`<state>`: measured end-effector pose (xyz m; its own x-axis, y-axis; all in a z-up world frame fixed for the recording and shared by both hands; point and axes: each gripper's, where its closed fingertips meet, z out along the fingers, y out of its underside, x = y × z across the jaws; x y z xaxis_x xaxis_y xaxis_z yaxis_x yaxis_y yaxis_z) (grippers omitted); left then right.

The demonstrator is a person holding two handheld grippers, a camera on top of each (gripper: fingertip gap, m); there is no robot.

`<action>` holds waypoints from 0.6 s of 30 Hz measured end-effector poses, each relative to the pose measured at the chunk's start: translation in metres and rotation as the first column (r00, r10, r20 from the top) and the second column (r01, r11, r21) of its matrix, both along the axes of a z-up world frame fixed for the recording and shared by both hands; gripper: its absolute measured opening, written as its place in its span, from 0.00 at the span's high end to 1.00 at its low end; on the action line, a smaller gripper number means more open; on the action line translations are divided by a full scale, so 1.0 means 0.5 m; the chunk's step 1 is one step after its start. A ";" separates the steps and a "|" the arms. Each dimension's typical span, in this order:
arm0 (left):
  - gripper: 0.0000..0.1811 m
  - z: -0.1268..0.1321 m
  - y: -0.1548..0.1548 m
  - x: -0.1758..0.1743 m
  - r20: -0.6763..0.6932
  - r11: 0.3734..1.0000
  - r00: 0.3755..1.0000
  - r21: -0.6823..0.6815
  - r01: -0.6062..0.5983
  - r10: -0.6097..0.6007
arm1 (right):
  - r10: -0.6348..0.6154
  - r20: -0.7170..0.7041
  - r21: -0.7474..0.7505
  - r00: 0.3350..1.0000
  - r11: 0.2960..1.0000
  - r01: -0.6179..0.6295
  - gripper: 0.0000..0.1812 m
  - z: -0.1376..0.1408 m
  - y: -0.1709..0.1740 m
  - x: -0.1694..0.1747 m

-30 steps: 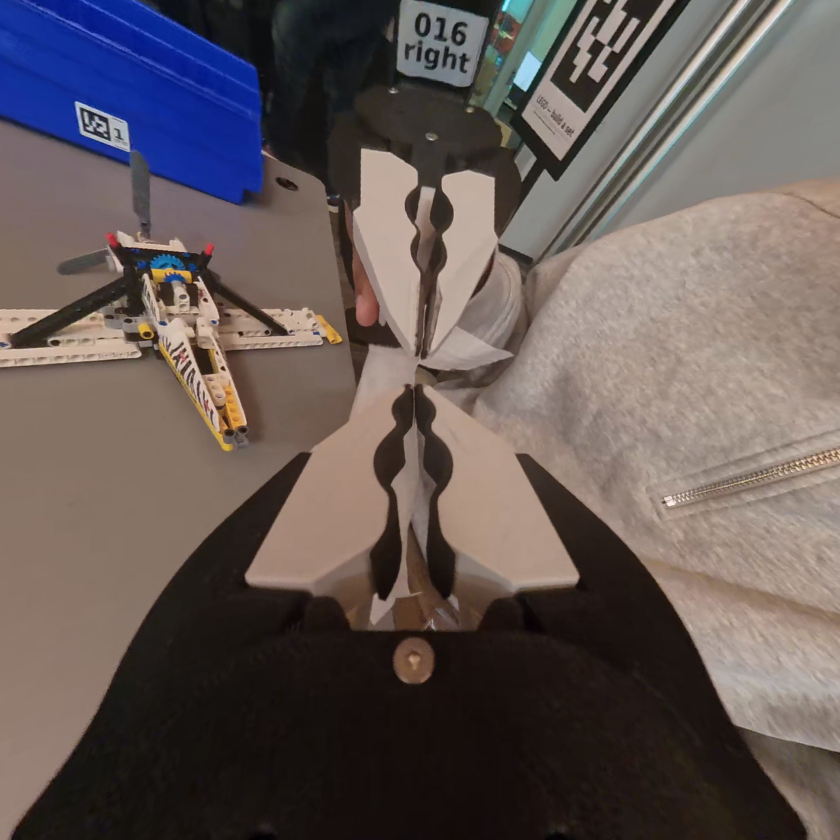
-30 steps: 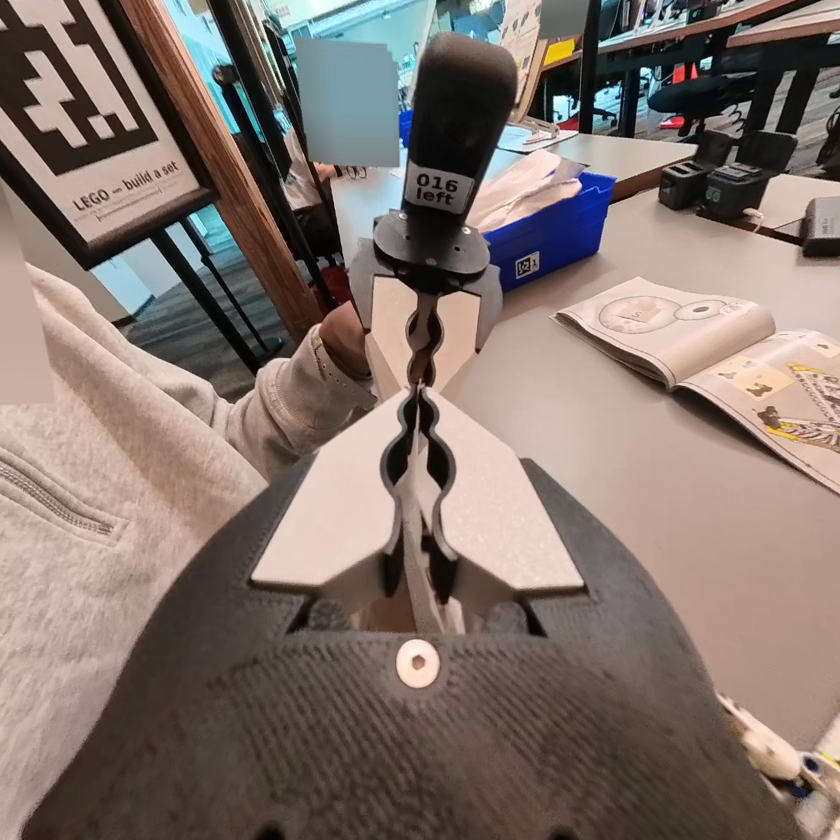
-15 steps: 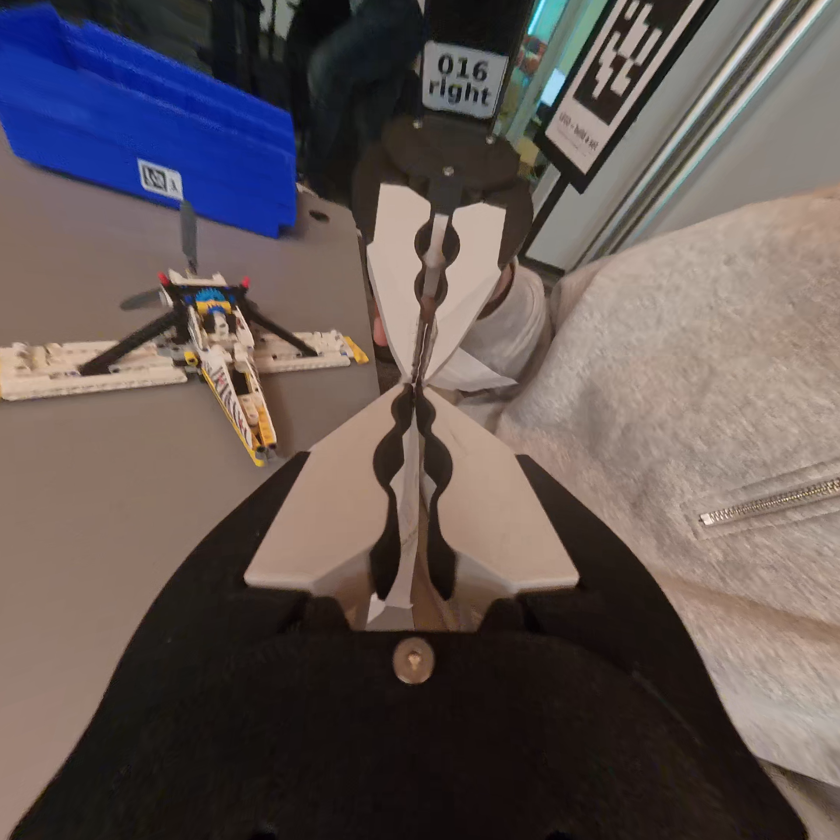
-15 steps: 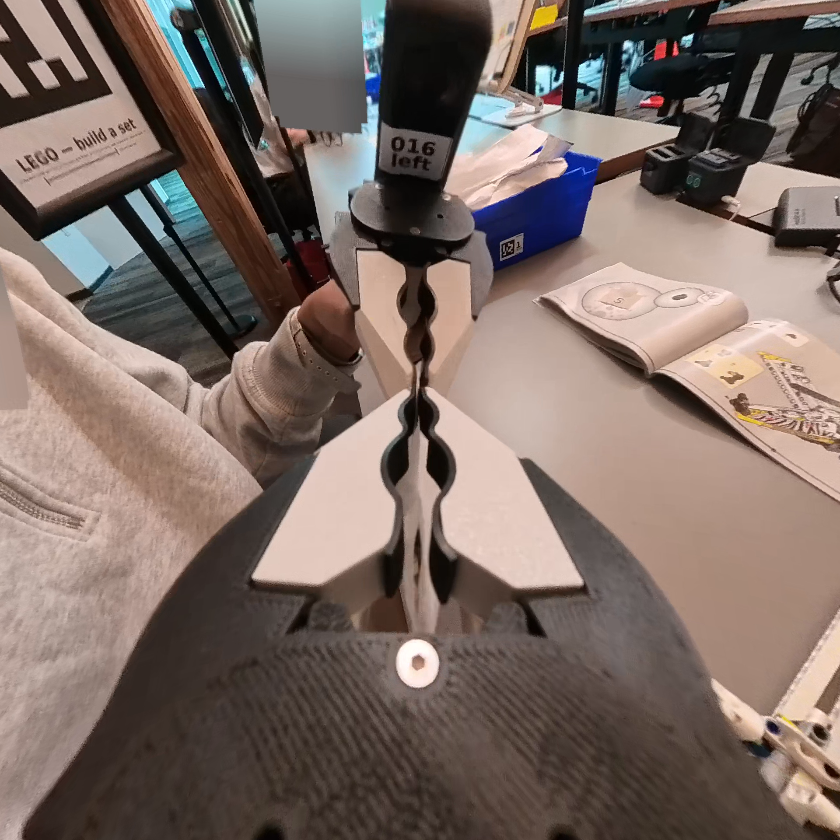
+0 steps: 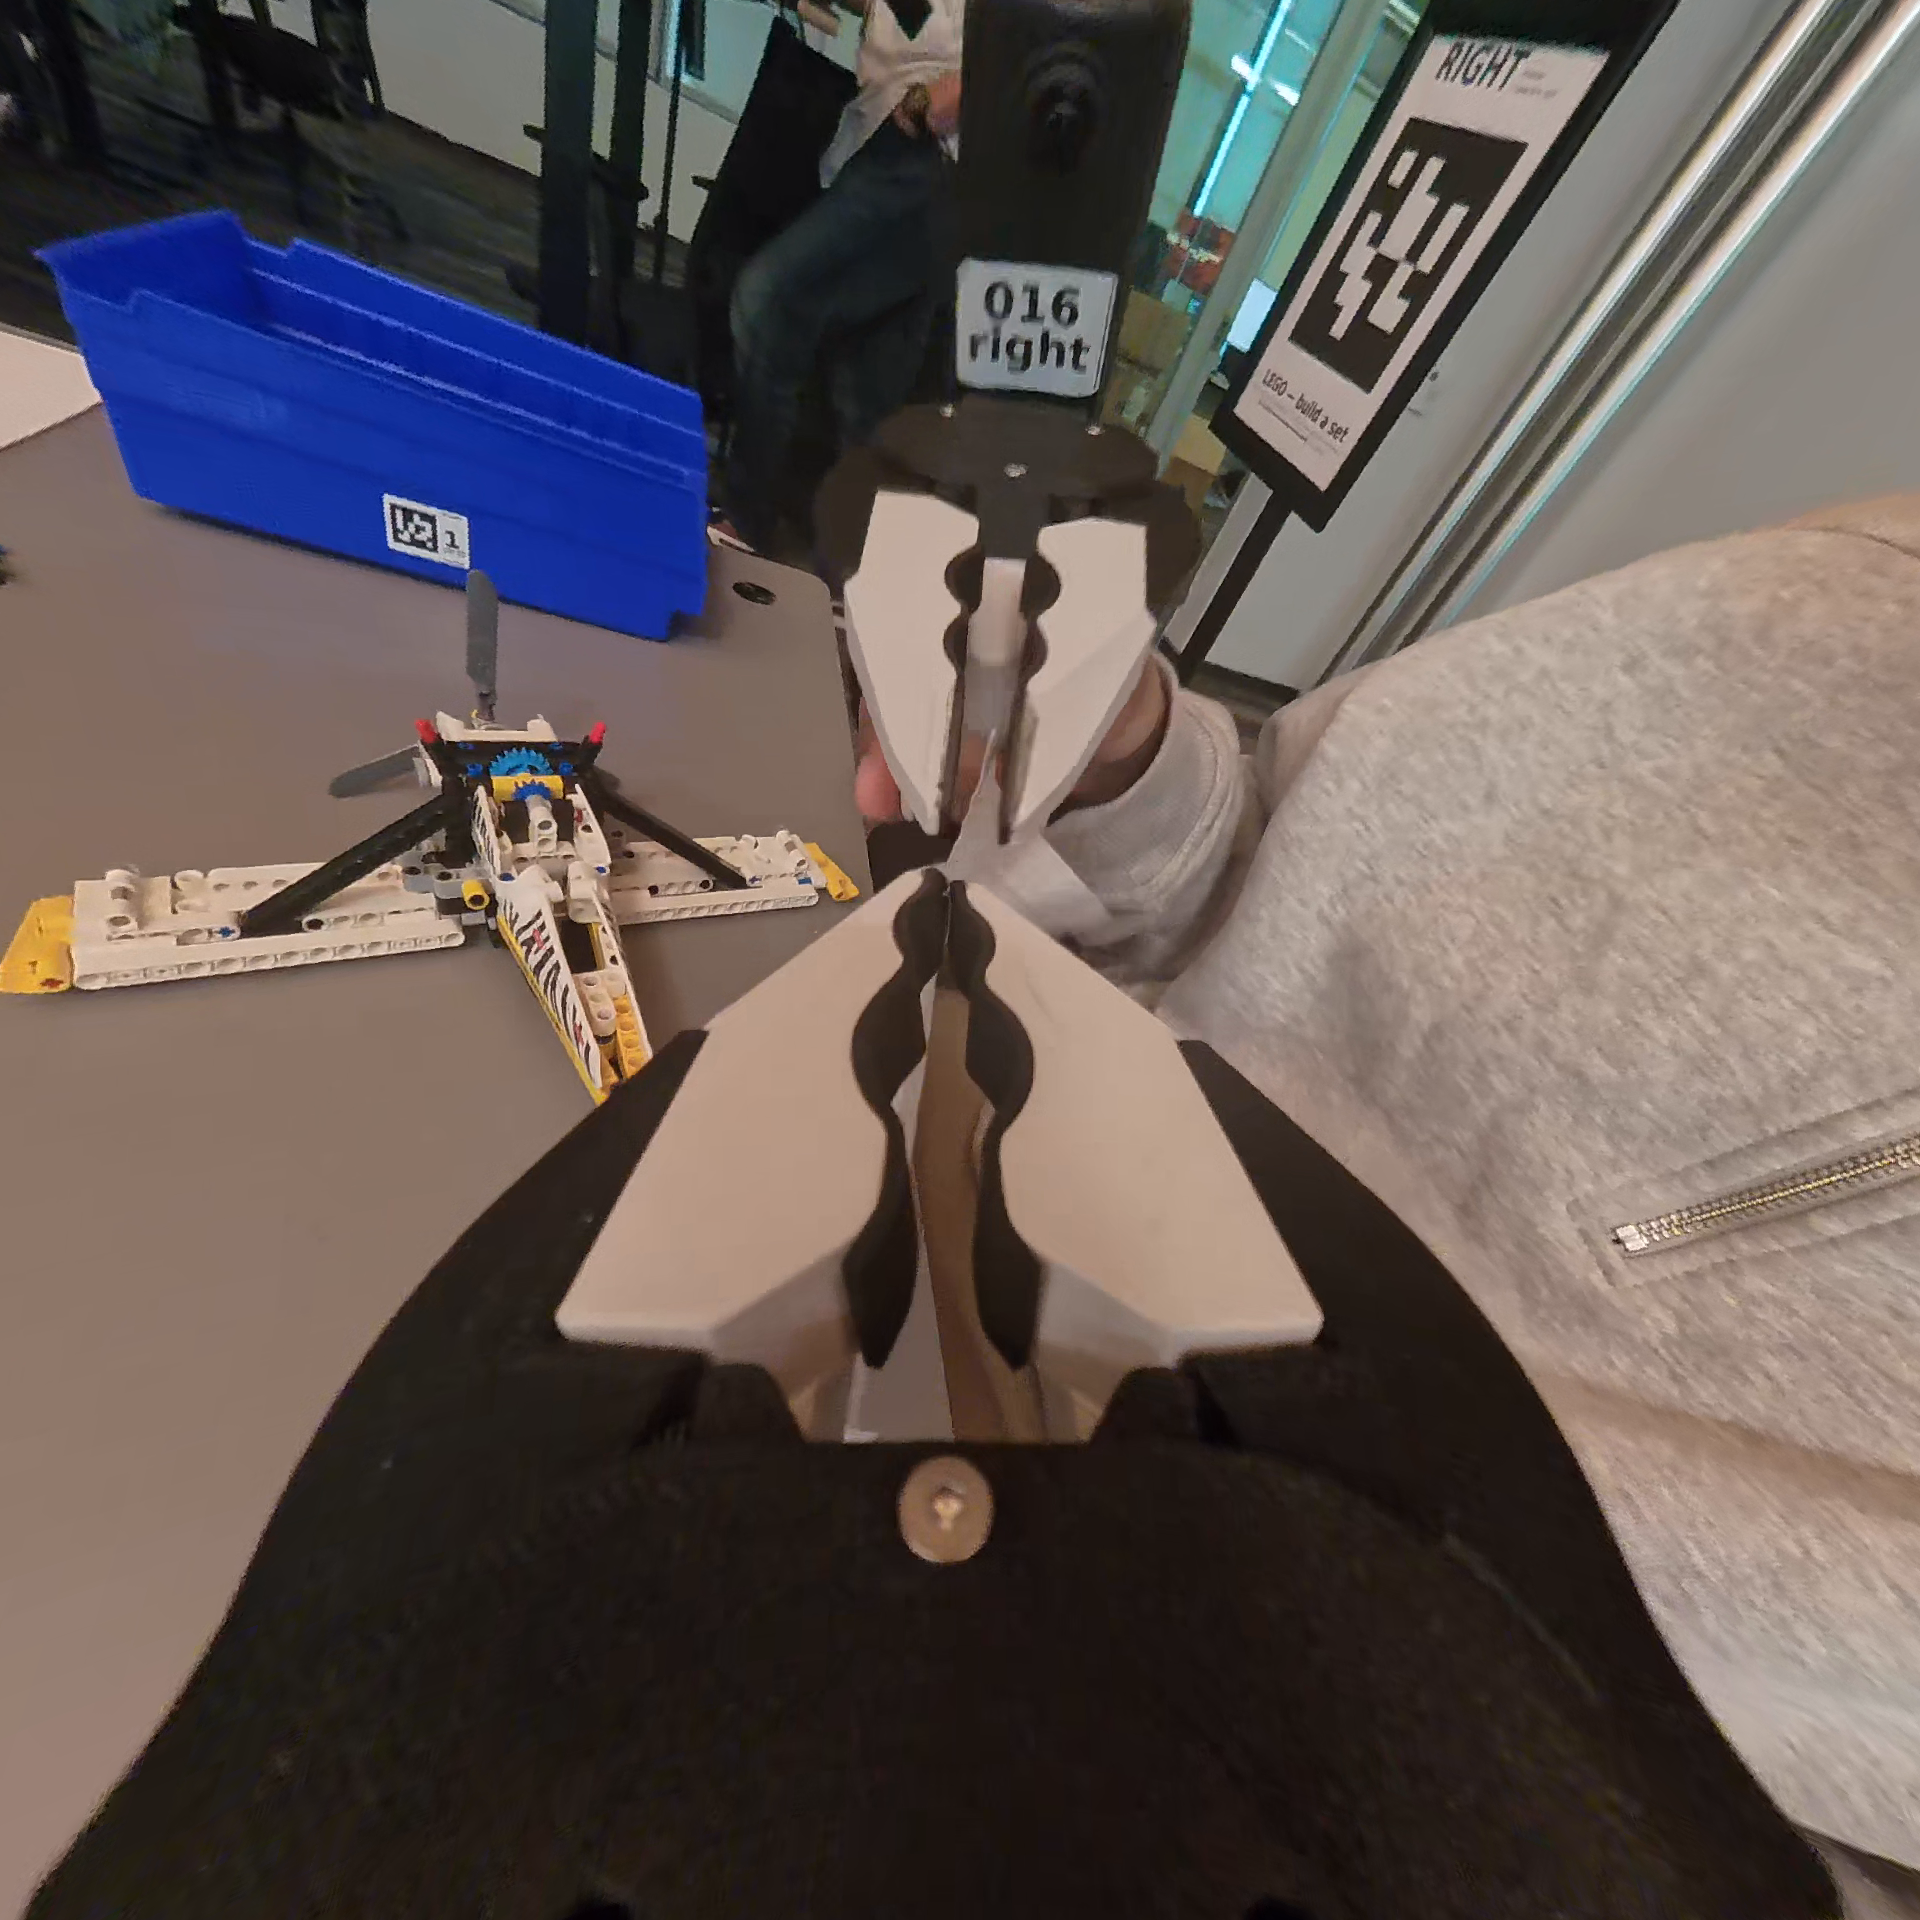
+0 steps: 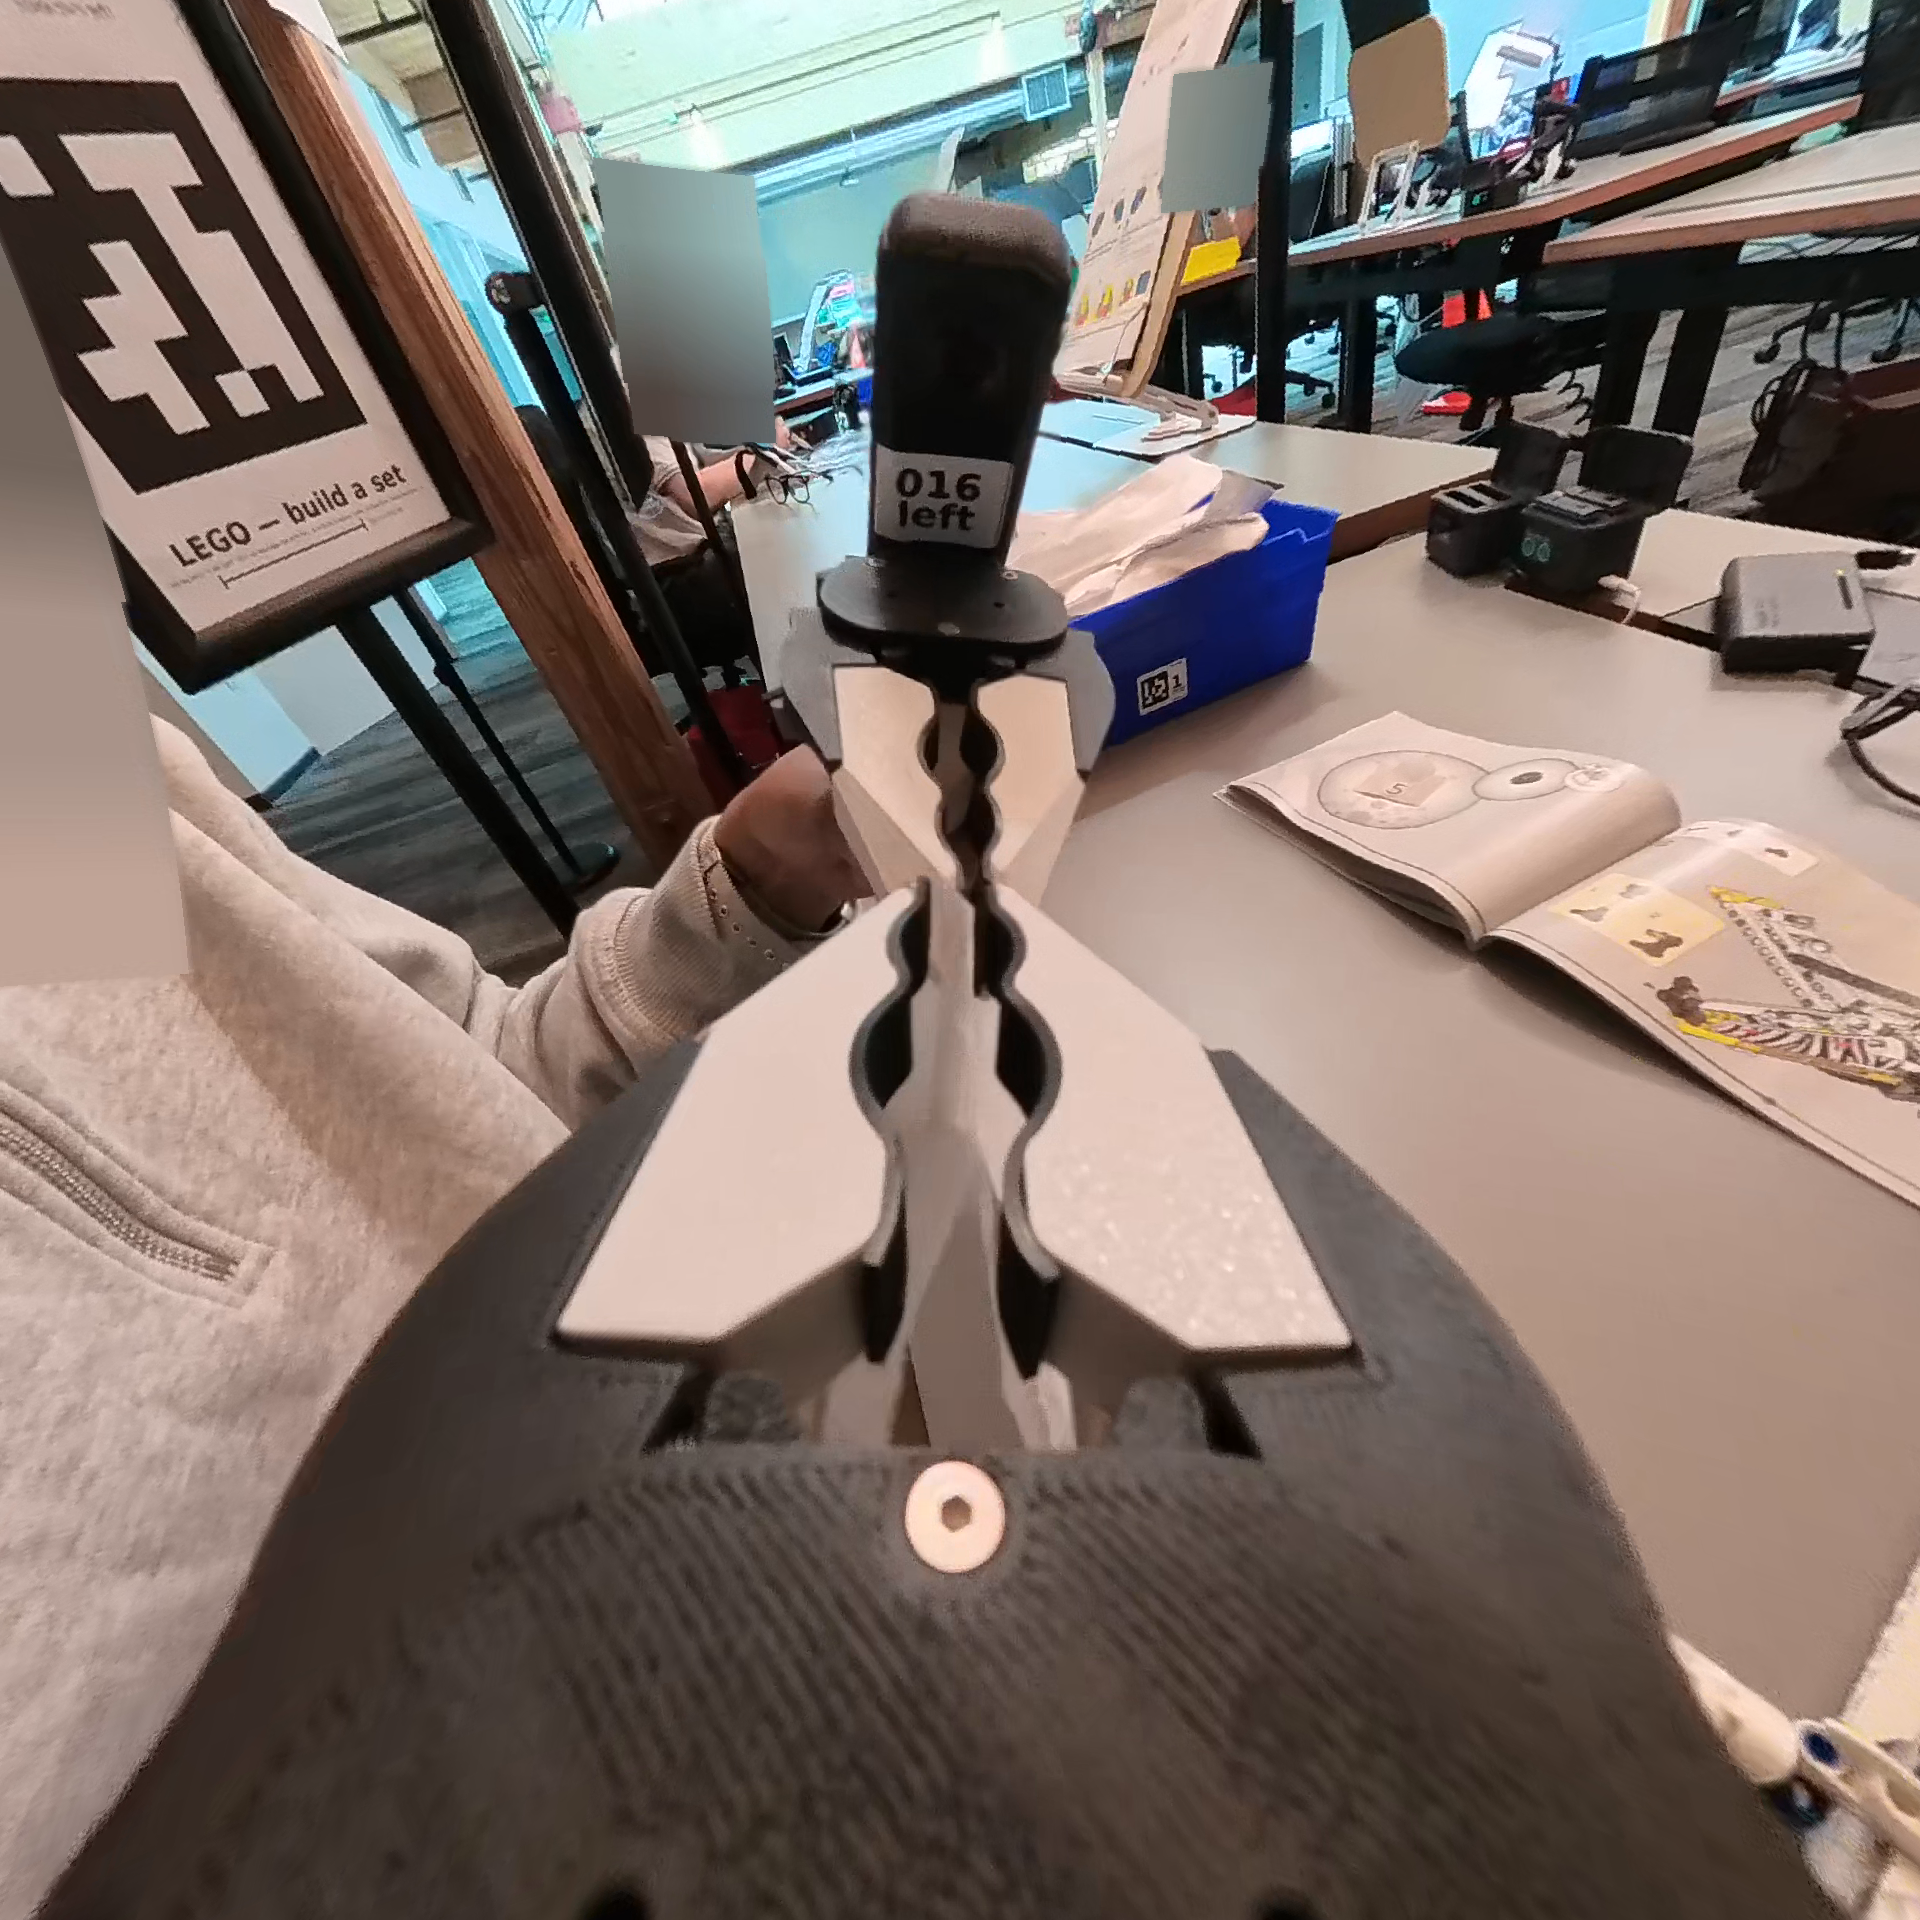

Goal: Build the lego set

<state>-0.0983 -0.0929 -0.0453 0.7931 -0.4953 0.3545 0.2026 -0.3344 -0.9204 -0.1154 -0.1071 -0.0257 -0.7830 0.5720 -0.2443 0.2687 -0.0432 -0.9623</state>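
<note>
My left gripper (image 5: 943,883) and right gripper (image 6: 951,899) point at each other, tips almost touching, off the table's near edge in front of a person's grey jacket (image 5: 1558,935). Both are shut on a thin white paper bag (image 5: 1023,883) stretched between them. The paper also runs inside the right gripper's jaws (image 6: 945,1091). The right gripper also shows farther off in the left wrist view (image 5: 971,826). A part-built white, yellow and black lego plane (image 5: 520,862) with a propeller lies on the grey table (image 5: 260,1195), to the left of the grippers. Its edge shows low in the right wrist view (image 6: 1829,1766).
A blue bin (image 5: 395,416) stands behind the plane, and a second blue bin with paper in it (image 6: 1216,613) is across the table. An open instruction booklet (image 6: 1558,883) lies on the table. Black devices (image 6: 1538,520) sit farther back. A sign on a stand (image 5: 1392,239) is beyond the table edge. Left and right tips are no more than a few centimetres apart.
Both grippers stayed shut tip to tip on the paper. Both have shifted and tilted, so the plane, the bins and the booklet have moved in their views.
</note>
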 end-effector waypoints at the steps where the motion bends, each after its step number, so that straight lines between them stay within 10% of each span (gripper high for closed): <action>1: 1.00 -0.004 0.001 0.003 -0.008 1.000 1.000 -0.010 0.005 -0.005 | 0.001 0.002 0.009 1.000 1.000 -0.001 0.95 0.000 0.000 0.001; 11: 1.00 0.007 0.024 0.008 -0.063 0.998 0.997 0.033 -0.051 0.053 | -0.061 -0.026 0.085 0.998 0.994 0.063 1.00 -0.002 0.015 -0.002; 18: 1.00 0.070 0.032 0.031 -0.016 0.983 0.997 0.168 -0.077 0.081 | 0.127 0.084 -0.419 0.988 0.905 -0.081 1.00 0.064 0.029 0.019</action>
